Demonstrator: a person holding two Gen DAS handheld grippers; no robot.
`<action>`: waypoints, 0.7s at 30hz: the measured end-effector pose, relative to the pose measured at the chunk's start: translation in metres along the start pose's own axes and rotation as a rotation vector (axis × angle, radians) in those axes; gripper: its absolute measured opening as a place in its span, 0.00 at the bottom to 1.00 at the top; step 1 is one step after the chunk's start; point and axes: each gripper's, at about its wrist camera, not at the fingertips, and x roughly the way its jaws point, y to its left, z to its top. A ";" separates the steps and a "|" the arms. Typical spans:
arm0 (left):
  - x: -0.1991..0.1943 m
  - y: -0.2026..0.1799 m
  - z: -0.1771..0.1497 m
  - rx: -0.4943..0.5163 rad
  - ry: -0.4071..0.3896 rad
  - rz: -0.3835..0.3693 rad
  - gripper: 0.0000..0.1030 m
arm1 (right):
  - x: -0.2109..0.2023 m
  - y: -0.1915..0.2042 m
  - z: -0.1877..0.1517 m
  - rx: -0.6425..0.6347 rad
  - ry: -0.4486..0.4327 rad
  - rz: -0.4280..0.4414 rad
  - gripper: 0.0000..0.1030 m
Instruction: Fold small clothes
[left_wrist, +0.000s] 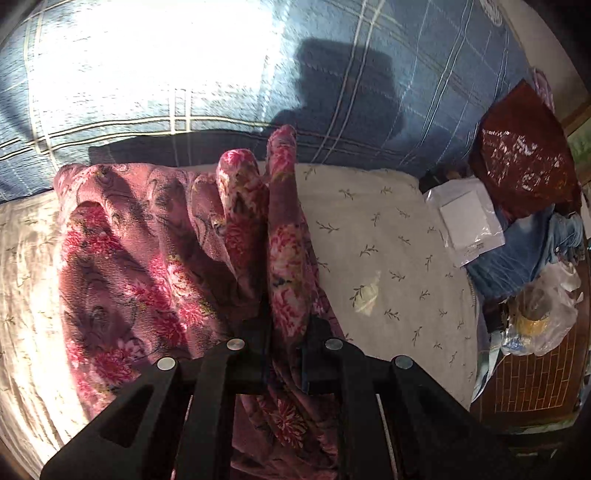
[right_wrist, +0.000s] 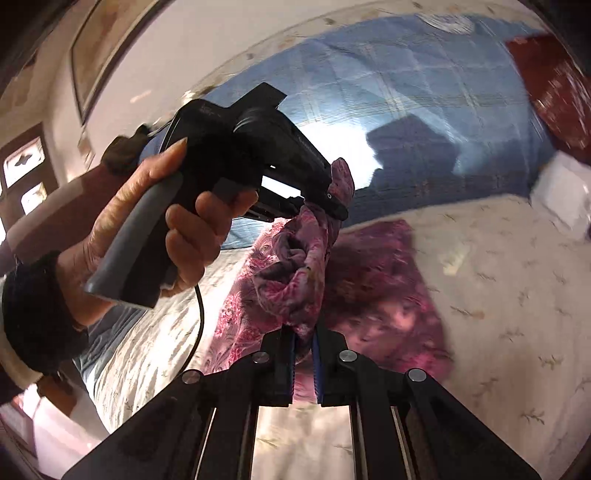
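Sprigged bedsheet (left_wrist: 388, 236); one floral garment (left_wrist: 155, 258) clamped by left gripper (left_wrist: 286, 332), right gripper (right_wrist: 303, 354).

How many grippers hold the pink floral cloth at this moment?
2. The left gripper clamps one raised fold above the bed; the right gripper clamps another bunch of the pink floral cloth beside it.

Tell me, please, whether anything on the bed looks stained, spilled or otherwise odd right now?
One thing: a pale yellowish patch on the sprig-print sheet, right of the pink floral garment, looks like a stain or wear. I cannot tell which.
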 end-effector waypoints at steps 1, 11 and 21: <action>0.012 -0.005 -0.001 0.000 0.014 0.016 0.11 | 0.002 -0.010 -0.003 0.028 0.013 -0.003 0.07; -0.046 0.024 -0.011 -0.035 -0.070 -0.150 0.51 | -0.011 -0.061 -0.007 0.196 0.055 0.016 0.21; -0.069 0.173 -0.049 -0.312 -0.130 -0.134 0.69 | 0.049 -0.090 0.097 0.332 0.041 0.053 0.53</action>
